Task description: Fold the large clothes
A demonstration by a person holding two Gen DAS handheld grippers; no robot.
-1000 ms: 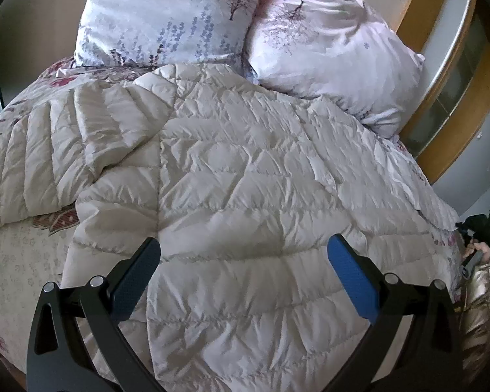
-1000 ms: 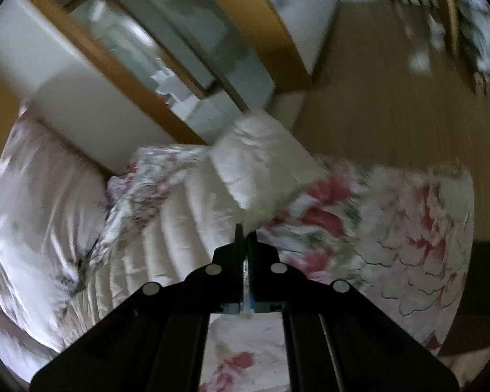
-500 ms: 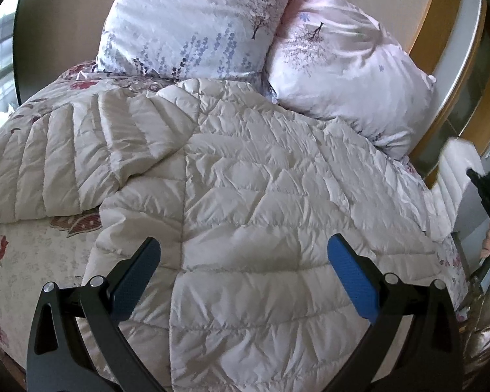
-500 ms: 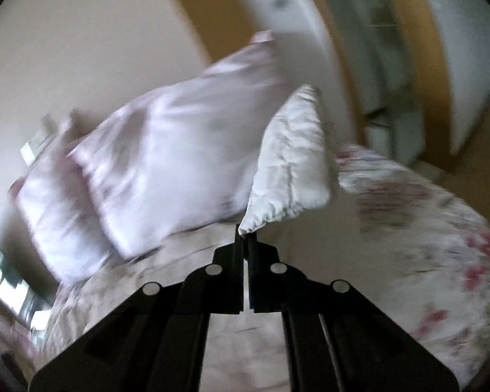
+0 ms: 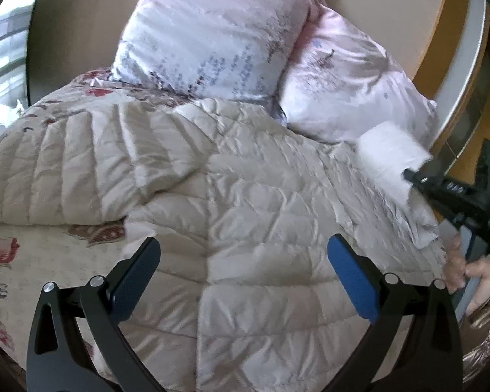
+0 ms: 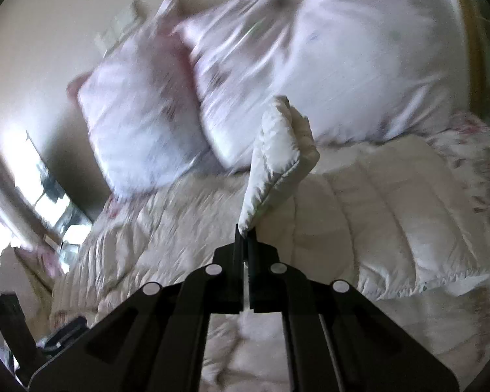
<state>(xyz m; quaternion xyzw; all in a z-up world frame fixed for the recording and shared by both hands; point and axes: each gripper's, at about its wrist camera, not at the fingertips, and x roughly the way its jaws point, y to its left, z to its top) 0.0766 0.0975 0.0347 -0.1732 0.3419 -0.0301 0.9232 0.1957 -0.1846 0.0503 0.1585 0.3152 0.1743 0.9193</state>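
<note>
A cream quilted down jacket (image 5: 245, 202) lies spread on the bed, one sleeve (image 5: 65, 170) stretched to the left. My left gripper (image 5: 243, 261) is open, its blue pads (image 5: 352, 277) hovering above the jacket's lower middle, holding nothing. My right gripper (image 6: 244, 232) is shut on the cuff of the other sleeve (image 6: 277, 156) and holds it lifted above the jacket's body (image 6: 359, 215). In the left wrist view the right gripper (image 5: 408, 173) shows at the right edge with the raised white cuff (image 5: 388, 153).
Two floral pillows (image 5: 219, 32) (image 5: 352, 88) lean on the headboard behind the jacket. The floral bedsheet (image 5: 9, 261) shows at the left. A wooden frame (image 5: 441, 42) and a glass panel run along the bed's right side. A window is at far left.
My right gripper has swung the gripped sleeve cuff up from the bed's right edge and inward over the jacket. The left gripper stayed open and drew back slightly.
</note>
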